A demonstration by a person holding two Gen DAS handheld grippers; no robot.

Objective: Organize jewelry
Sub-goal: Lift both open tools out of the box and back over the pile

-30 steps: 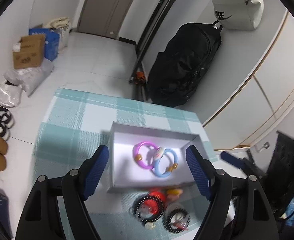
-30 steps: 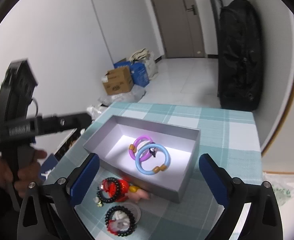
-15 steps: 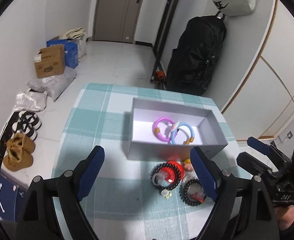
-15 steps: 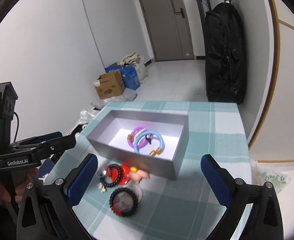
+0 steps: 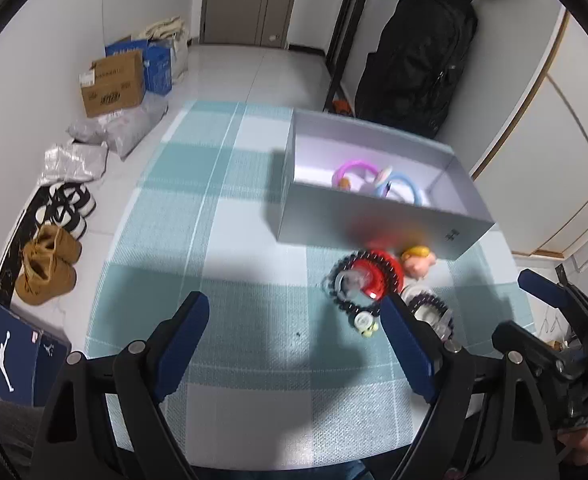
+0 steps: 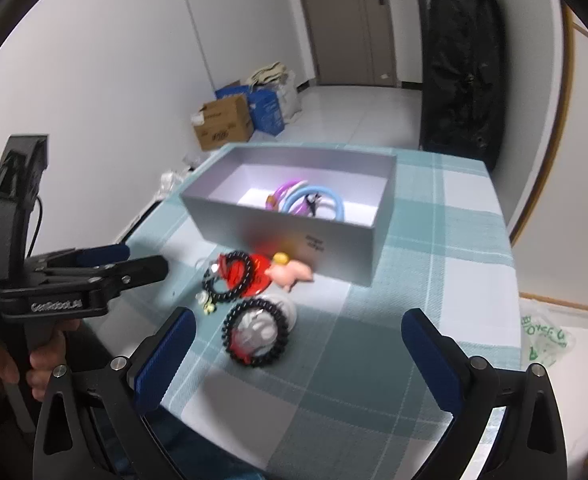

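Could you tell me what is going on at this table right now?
A person is sorting jewelry with a handheld gripper in each hand. A pink bangle and a blue bangle already lie in the grey box on the checked tablecloth. Two black beaded bracelets, a red piece and a small pink figure lie outside, in front of it. The left gripper and the right gripper are both open and empty above the cloth.

The right hand-held gripper (image 6: 294,354) is hovering with jaws spread wide above a black beaded bracelet (image 6: 255,334) lying on the desk (image 6: 434,280), near the grey box (image 6: 285,236).
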